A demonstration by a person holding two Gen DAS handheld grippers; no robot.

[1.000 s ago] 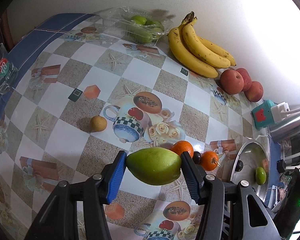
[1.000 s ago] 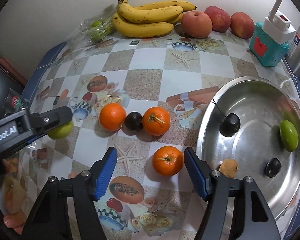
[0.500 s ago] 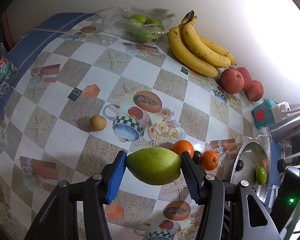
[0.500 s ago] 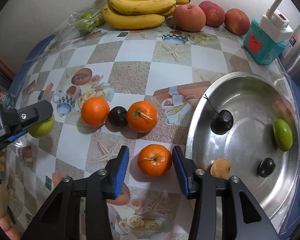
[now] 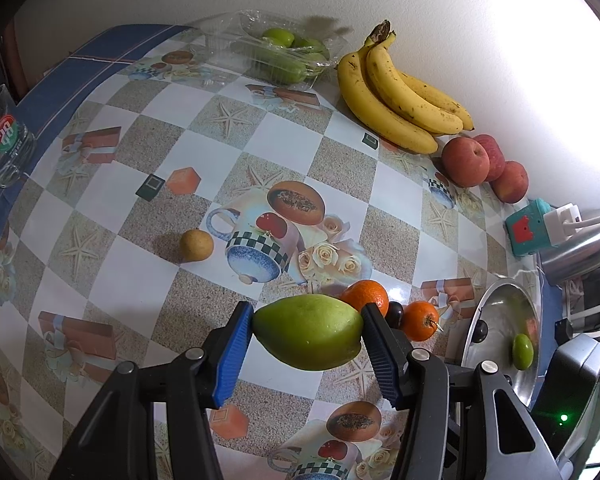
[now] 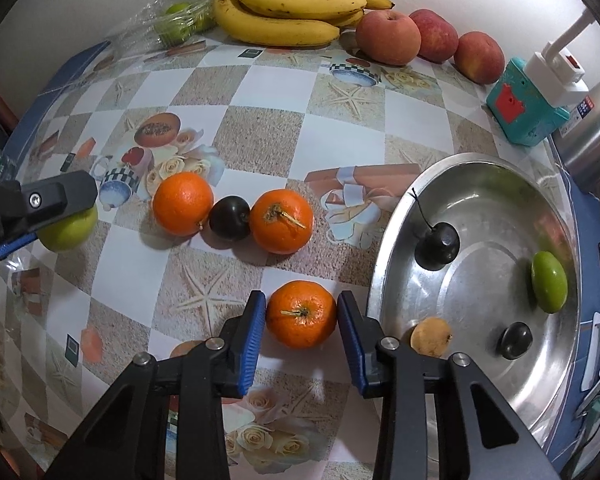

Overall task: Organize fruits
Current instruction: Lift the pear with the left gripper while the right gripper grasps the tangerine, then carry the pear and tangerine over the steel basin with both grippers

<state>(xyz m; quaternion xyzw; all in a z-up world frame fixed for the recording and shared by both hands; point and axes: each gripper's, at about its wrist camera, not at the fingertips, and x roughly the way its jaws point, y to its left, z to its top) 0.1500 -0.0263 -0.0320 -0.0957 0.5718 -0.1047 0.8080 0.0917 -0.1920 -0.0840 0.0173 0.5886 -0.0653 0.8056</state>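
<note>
My left gripper point(image 5: 307, 336) is shut on a green pear-like fruit point(image 5: 308, 332) and holds it above the table; it also shows at the left of the right wrist view point(image 6: 66, 228). My right gripper point(image 6: 301, 314) has closed its blue pads onto a small orange point(image 6: 301, 314) on the table beside the steel bowl point(image 6: 384, 264). The bowl holds a green fruit point(image 6: 549, 281), two dark fruits point(image 6: 437, 245) and a brown one point(image 6: 431, 336). Two more oranges point(image 6: 183, 203) flank a dark plum point(image 6: 230, 218).
Bananas point(image 5: 396, 96), three red apples point(image 5: 466, 162) and a clear tray of green fruit point(image 5: 284, 56) line the wall. A small brown fruit point(image 5: 196, 245) lies mid-table. A glass mug point(image 5: 6, 140) stands at the left edge. A teal box point(image 6: 528, 104) and a metal kettle point(image 6: 596, 132) stand right.
My right gripper moved forward and its jaws narrowed from wide open until they touch the small orange. My left gripper keeps holding the green fruit, nearly still.
</note>
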